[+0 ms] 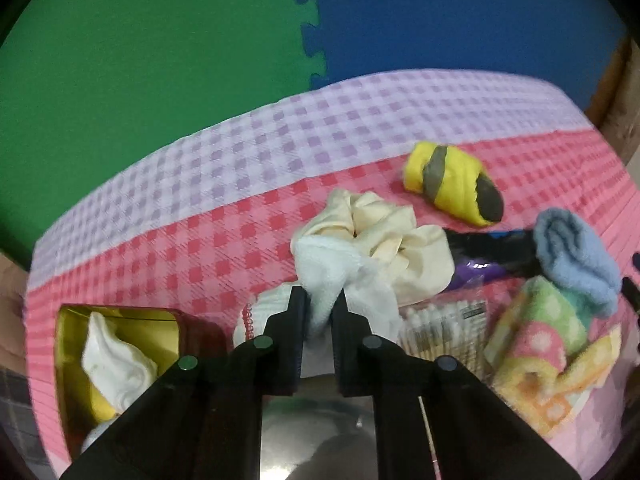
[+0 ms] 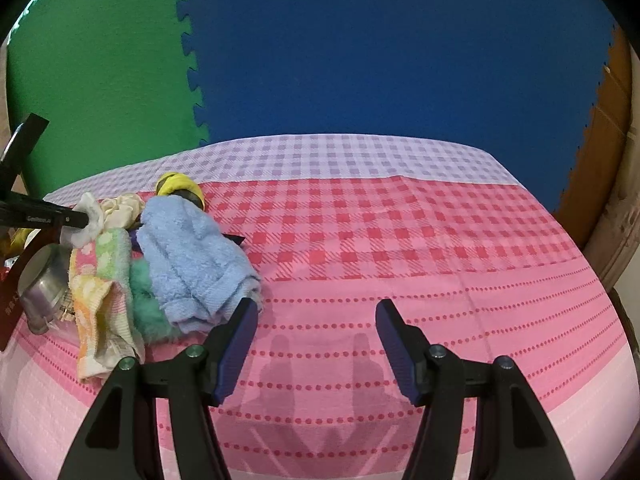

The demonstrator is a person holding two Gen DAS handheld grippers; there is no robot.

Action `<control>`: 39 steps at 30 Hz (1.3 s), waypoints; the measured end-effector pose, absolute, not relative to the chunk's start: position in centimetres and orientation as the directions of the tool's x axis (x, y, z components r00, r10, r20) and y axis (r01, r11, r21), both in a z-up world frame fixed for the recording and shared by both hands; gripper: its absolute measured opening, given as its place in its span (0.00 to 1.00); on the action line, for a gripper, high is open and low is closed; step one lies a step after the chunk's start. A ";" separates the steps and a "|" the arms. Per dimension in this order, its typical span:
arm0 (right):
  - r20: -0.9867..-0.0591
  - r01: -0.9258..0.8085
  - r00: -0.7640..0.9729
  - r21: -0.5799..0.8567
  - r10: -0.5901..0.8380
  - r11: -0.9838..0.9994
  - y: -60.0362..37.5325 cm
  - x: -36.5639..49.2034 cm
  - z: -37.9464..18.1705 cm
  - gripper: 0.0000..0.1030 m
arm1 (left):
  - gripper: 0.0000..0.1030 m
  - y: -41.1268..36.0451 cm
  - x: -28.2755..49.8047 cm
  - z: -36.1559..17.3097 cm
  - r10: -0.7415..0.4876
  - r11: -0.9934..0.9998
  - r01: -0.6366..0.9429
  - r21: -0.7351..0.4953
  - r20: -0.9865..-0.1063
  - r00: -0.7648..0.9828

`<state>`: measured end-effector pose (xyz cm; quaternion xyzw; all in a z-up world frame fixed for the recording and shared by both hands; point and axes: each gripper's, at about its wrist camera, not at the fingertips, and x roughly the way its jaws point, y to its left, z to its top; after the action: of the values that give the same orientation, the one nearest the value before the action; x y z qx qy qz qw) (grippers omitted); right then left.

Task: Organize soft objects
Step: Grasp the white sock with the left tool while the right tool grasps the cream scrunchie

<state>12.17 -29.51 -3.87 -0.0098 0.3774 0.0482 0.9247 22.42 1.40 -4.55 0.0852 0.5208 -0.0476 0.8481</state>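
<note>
The left hand-held gripper [image 1: 323,308] has its jaws pinched tight on a fold of the fluffy white terry cloth [image 1: 328,268], which sits at the near side of a heap of soft things on the tabletop covered by a pink and lilac checked cloth [image 1: 224,184]. So the step in hand looks like the pick-up of that white cloth, grip made and lift not yet begun. Touching it from behind lies a crumpled cream fabric scrunchie [image 1: 384,232]; farther toward the far edge, apart from the heap, is a rolled yellow cloth with grey stripes [image 1: 452,184], and toward the right edge a folded light blue towel [image 1: 576,264] rests on a pastel dotted towel in pink, green and yellow [image 1: 548,344]. At the near left corner stands an open red tin with a gold lining [image 1: 72,344], already holding another white cloth [image 1: 116,360], so it seems the place where the soft pieces go. The right hand-held gripper [image 2: 316,320] hovers about half open over bare tablecloth just beside the blue towel, with nothing between its jaws. The next move calls for lifting the white cloth clear without dragging the scrunchie along, then carrying it left to the tin.
</note>
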 end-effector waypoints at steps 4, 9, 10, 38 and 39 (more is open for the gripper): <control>-0.705 -0.096 0.704 0.020 0.082 0.995 -29.5 12.3 -4.0 0.61 | 0.06 1.4 21.3 -3.6 -0.002 0.982 0.163 0.093 -0.866 0.500; -0.708 -0.096 0.702 0.019 0.082 0.995 -29.5 12.3 -4.0 0.61 | 0.06 2.4 20.1 -1.1 -0.014 0.993 0.106 0.055 -0.827 0.562; -0.707 -0.101 0.701 0.021 0.086 0.995 -29.5 12.3 -4.0 0.61 | 0.06 2.7 19.9 -0.6 -0.017 0.995 0.087 0.041 -0.819 0.574; -0.756 -0.560 0.418 0.221 0.503 0.798 -13.5 20.0 3.5 0.61 | 0.07 13.9 6.2 6.6 -0.039 0.942 -0.203 -0.266 -0.692 0.721; -0.776 -0.570 0.398 0.209 0.489 0.795 -12.1 20.8 3.2 0.61 | 0.07 14.2 5.4 6.7 -0.033 0.938 -0.217 -0.271 -0.691 0.722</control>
<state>20.78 -12.12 3.17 -0.0449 0.4475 0.3170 0.8350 5.44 14.18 6.72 -0.1691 0.3694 0.0506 0.9124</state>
